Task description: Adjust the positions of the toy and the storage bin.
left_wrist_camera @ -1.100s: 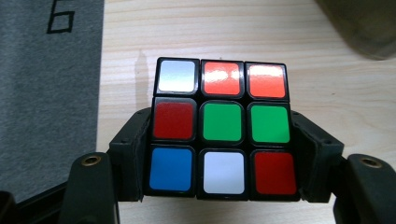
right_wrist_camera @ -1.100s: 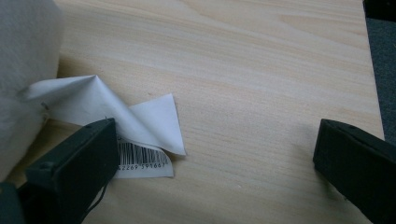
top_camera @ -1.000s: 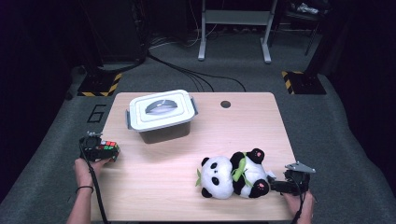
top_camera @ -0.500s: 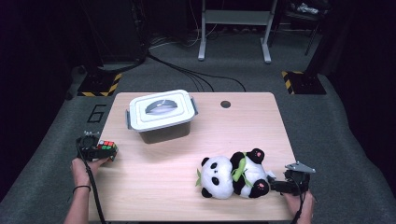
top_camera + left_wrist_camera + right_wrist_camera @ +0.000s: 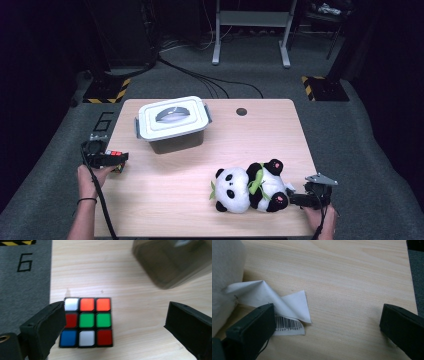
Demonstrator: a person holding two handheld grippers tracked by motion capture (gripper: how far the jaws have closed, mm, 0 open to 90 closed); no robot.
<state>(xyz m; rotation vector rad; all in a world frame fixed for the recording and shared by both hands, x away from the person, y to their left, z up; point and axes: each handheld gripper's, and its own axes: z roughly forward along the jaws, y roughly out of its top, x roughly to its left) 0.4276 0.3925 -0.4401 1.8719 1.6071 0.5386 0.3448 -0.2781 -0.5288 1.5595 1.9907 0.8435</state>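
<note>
Left gripper (image 5: 112, 159) sits at the table's (image 5: 200, 200) left edge, right over the cube (image 5: 116, 160), and its jaws have just been opening. The left gripper view has them spread wide now: the cube (image 5: 86, 322) lies flat on the wood between them, close against one jaw, with a clear gap to the other. Nothing is pressing on it. White, orange, red, green and blue squares face up.

The box (image 5: 172, 123), lid on, stands further back on the table, and its dark wall (image 5: 172, 262) looms beyond the cube in the left gripper view.

Over on the right, the right gripper (image 5: 295, 199) rests just beside the panda (image 5: 250, 186), which lies near the table's front edge. Its jaws stand wide apart too, holding nothing. One jaw sits over the panda's white paper tag (image 5: 284, 307), barcode showing, with white fur (image 5: 224, 277) at that side.
</note>
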